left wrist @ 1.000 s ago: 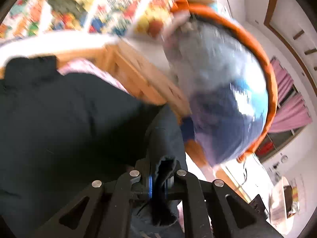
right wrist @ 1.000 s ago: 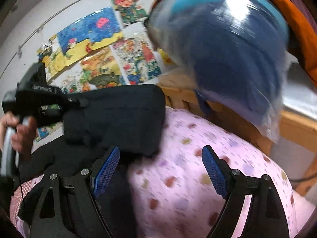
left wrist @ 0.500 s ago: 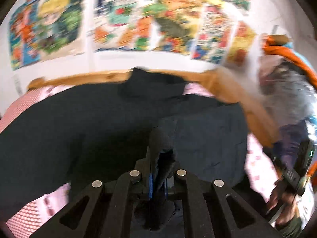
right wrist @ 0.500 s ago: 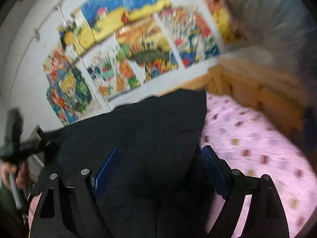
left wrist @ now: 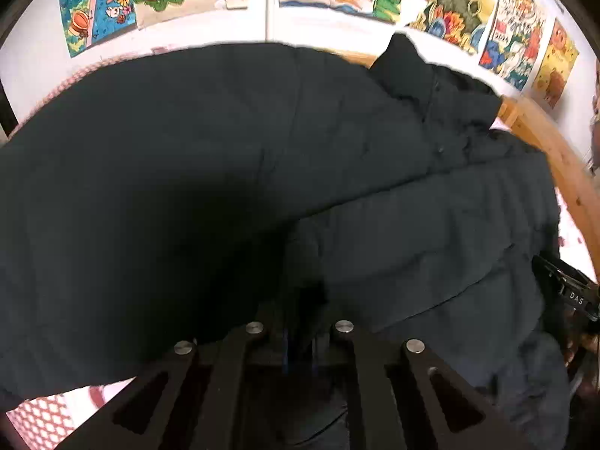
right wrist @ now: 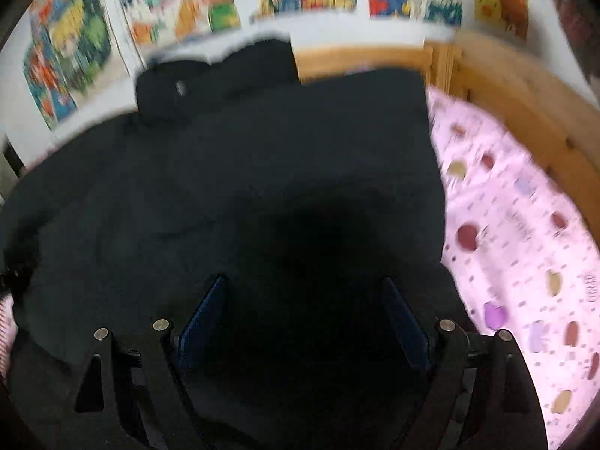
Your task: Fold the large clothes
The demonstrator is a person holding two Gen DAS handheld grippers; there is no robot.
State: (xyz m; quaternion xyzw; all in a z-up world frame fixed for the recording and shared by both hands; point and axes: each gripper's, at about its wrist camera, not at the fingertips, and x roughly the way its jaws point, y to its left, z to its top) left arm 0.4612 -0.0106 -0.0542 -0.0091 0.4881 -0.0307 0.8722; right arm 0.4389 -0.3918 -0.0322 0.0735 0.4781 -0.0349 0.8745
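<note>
Left tool pinches a coat fold, jaws just easing apart. Right tool gapes wide over it; bed at 3 o'clock.

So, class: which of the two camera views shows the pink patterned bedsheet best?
The right wrist view. The pink patterned bedsheet fills its right side, bare between the black coat and the wooden bed frame, though slightly blurred. The left wrist view shows only slivers of it at the lower left and far right, since the coat covers nearly everything.

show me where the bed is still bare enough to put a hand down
Bare sheet lies right of the black coat, up to the wooden bed frame. A small strip shows at the coat's near left corner. Everywhere else the coat covers the bed.
</note>
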